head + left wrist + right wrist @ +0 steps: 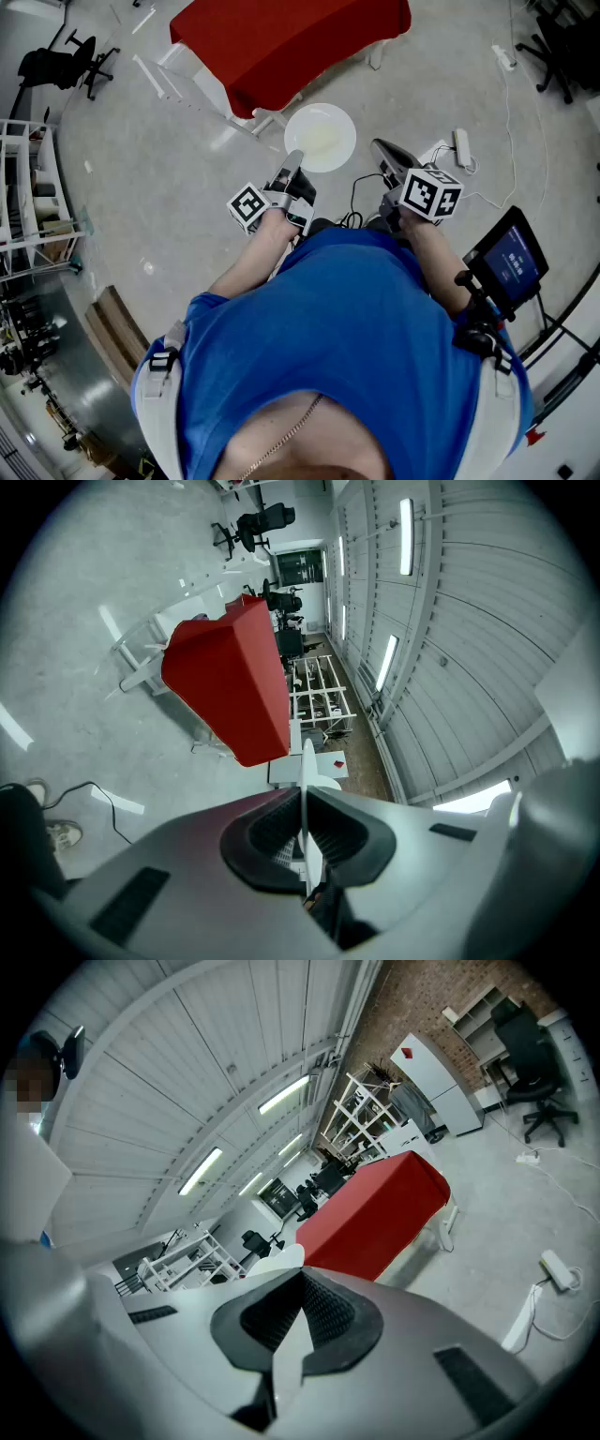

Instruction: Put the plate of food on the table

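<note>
The round white plate carries pale yellow food, the far cloth-covered table is red, the near shirt blue, the marker cubes black-and-white patterned.

Plate in the air, not on the table
Round white plate, pale yellowish food in the middle, held level by its near rim in the left gripper. Red-clothed table close beyond it.

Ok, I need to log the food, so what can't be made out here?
- Food on the plate: head view, too small and pale to name.
- Plate's top: the left gripper view sees it edge-on.
- Table: head view, far end cut off by the top edge.
</note>
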Demonstrator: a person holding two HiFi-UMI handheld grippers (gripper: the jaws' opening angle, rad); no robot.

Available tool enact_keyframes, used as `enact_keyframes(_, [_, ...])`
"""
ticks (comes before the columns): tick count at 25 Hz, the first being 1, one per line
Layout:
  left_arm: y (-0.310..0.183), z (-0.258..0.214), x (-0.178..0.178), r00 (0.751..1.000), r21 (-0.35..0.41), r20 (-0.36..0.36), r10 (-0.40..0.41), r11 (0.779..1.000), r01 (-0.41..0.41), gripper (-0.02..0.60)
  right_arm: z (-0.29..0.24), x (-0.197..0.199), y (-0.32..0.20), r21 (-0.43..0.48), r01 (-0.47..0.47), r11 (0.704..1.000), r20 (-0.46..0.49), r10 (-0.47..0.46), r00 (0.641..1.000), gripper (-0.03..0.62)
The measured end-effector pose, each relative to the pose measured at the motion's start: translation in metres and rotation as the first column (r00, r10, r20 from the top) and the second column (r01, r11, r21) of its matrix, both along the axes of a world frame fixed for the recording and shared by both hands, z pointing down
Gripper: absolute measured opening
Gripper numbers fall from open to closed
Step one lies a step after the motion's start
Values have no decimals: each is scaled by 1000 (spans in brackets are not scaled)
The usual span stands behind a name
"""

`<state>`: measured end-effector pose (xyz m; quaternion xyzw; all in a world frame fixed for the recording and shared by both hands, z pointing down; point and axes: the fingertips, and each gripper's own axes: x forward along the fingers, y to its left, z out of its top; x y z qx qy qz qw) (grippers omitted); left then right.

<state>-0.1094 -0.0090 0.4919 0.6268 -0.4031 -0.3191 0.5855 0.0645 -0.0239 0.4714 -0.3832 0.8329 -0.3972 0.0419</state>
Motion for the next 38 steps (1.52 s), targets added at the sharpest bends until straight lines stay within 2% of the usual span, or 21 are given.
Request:
enact_keyframes(3, [6, 6, -3, 1000, -35, 2, 3, 999, -3, 17, 0, -3, 4, -9, -2, 1000, 5, 2, 1000, 2])
enact_keyframes(12, [3, -4, -2, 1000, -6, -13, -14, 1000, 13, 17, -7, -7, -1, 1, 13, 1000, 2, -13, 1000, 2])
enact_keyframes(24, [9, -6, -9, 1000, -16, -3, -19, 1000, 19, 17, -8, -12, 7, 1, 13, 1000, 30, -13, 999, 2])
enact_keyframes(38, [2, -11, -13, 1000, 1, 4, -30, 1000, 30, 17, -8, -24, 0, 19, 57, 998, 32, -57, 998, 2])
